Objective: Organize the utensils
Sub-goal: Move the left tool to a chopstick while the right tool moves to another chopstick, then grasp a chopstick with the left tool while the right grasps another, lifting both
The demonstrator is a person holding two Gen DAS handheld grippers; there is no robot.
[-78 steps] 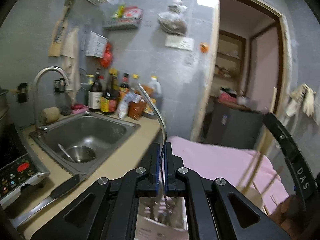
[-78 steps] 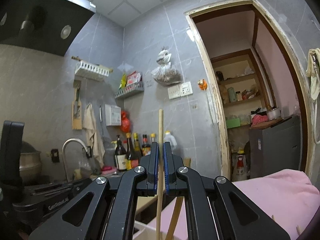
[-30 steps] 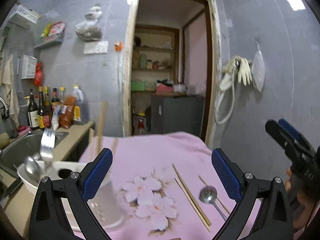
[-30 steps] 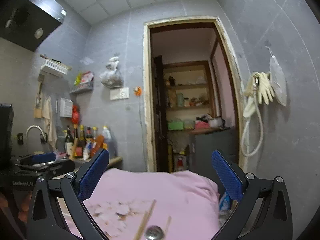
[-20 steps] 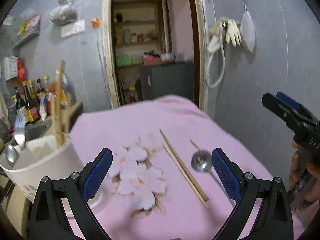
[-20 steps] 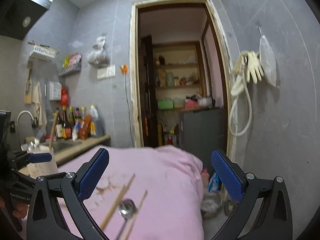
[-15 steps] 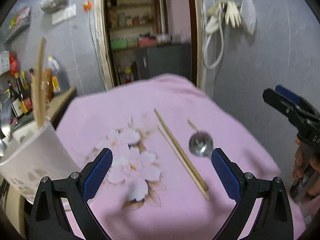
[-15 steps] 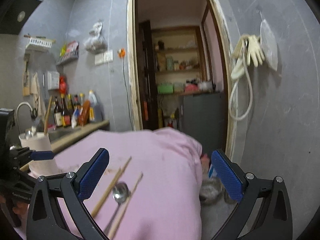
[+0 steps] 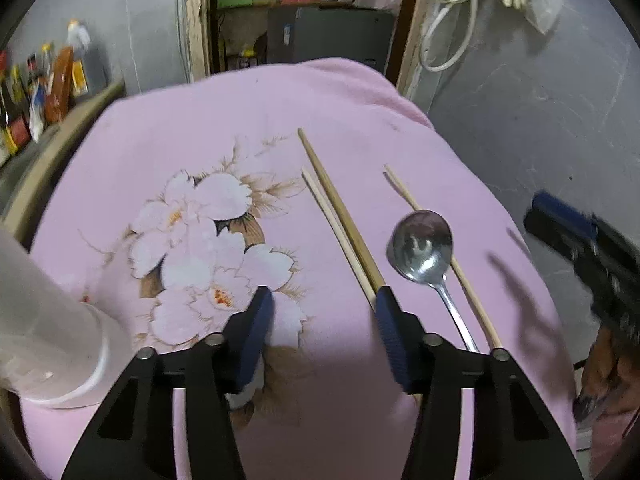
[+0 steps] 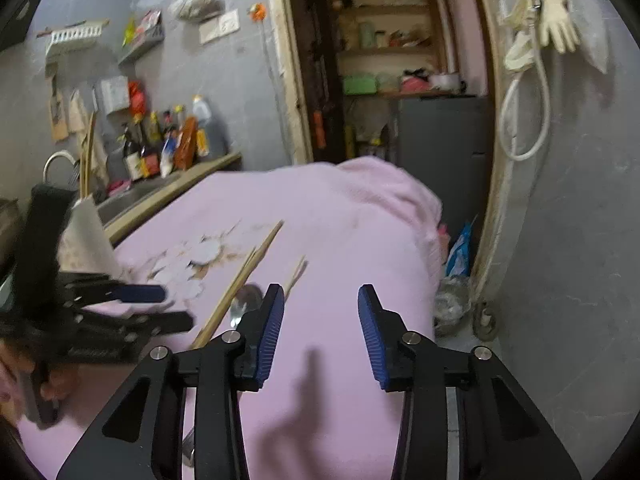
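Observation:
A metal spoon (image 9: 423, 247) lies on the pink flowered cloth (image 9: 200, 140), bowl away from me. Two wooden chopsticks (image 9: 340, 216) lie side by side left of it, and a third chopstick (image 9: 464, 280) runs under the spoon on its right. My left gripper (image 9: 322, 300) is open and empty, low over the cloth, its right finger at the near end of the chopstick pair. My right gripper (image 10: 320, 300) is open and empty above the cloth's right side; the spoon (image 10: 246, 304) and chopsticks (image 10: 240, 280) lie by its left finger. A white utensil holder (image 9: 44, 320) stands at the left.
A counter with sauce bottles (image 10: 168, 148) and a sink lies behind the table on the left. A doorway with shelves and a grey cabinet (image 10: 436, 128) is beyond the far edge. A grey wall with hanging gloves (image 10: 556, 28) is to the right.
Both grippers let go of the utensils they held over the holder, opened, and swung right and down over the cloth. The left gripper's fingers have narrowed near the chopstick pair.

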